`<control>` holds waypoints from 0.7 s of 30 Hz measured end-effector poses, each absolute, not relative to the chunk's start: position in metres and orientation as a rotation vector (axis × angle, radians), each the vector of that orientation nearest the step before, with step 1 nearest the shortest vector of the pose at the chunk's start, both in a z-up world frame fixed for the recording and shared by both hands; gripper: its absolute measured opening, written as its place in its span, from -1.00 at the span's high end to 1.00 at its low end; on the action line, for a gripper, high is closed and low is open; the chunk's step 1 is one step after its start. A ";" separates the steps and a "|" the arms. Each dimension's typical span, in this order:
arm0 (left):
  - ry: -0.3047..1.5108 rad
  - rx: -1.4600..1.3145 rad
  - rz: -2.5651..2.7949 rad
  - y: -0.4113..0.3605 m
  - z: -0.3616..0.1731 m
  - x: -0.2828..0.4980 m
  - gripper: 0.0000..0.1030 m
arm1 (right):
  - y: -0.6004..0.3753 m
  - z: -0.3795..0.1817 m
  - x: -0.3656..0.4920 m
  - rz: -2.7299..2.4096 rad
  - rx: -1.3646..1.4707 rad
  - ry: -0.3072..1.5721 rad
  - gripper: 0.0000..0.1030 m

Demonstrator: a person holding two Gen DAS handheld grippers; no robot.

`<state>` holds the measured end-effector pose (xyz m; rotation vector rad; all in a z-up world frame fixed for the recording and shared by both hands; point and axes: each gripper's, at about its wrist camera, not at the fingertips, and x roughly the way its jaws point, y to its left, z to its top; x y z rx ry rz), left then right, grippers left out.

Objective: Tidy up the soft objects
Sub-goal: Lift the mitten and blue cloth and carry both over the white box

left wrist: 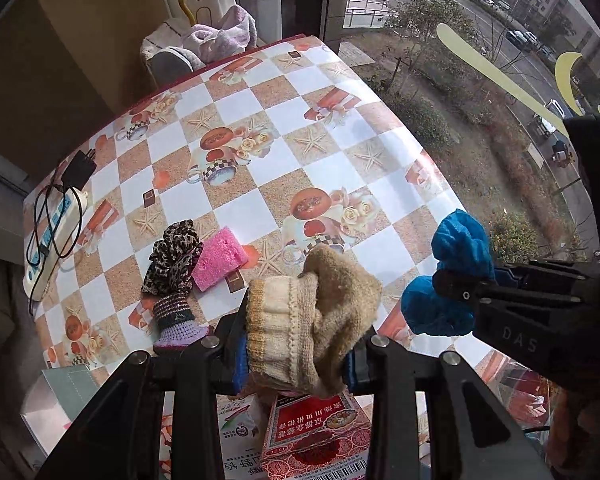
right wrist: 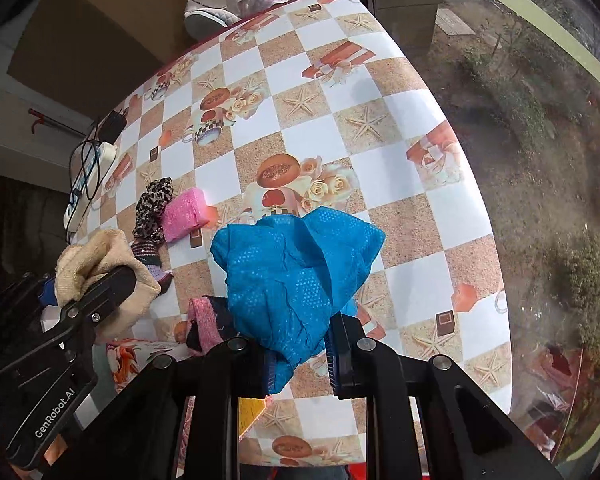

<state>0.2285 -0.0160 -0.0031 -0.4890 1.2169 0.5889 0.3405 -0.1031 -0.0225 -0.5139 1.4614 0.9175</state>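
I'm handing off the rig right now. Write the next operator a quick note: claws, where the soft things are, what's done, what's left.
Left claw: shut on the beige knit sock, lifted above the table.
Right claw: shut on the crumpled blue cloth, also lifted.
On the table's left side: leopard scrunchie, pink sponge touching it, purple knit piece just nearer.
Done: two items picked up.
Left: place both; the three on the table remain untouched.

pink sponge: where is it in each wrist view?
Left wrist: pink sponge lies left of centre, touching the leopard scrunchie.
Right wrist: pink sponge lies left of centre, again beside the scrunchie.
Shared landmark: white power strip at the left table edge.
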 end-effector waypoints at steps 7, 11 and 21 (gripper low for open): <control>1.246 -0.400 0.471 -0.061 0.000 0.262 0.26 | -0.142 -0.030 0.362 0.851 -0.464 1.493 0.59; 1.259 -0.359 0.404 -0.085 -0.001 0.273 0.26 | -0.160 -0.033 0.370 0.817 -0.449 1.504 0.59; 1.271 -0.250 0.189 -0.152 -0.001 0.255 0.26 | -0.207 -0.032 0.353 0.713 -0.439 1.504 0.59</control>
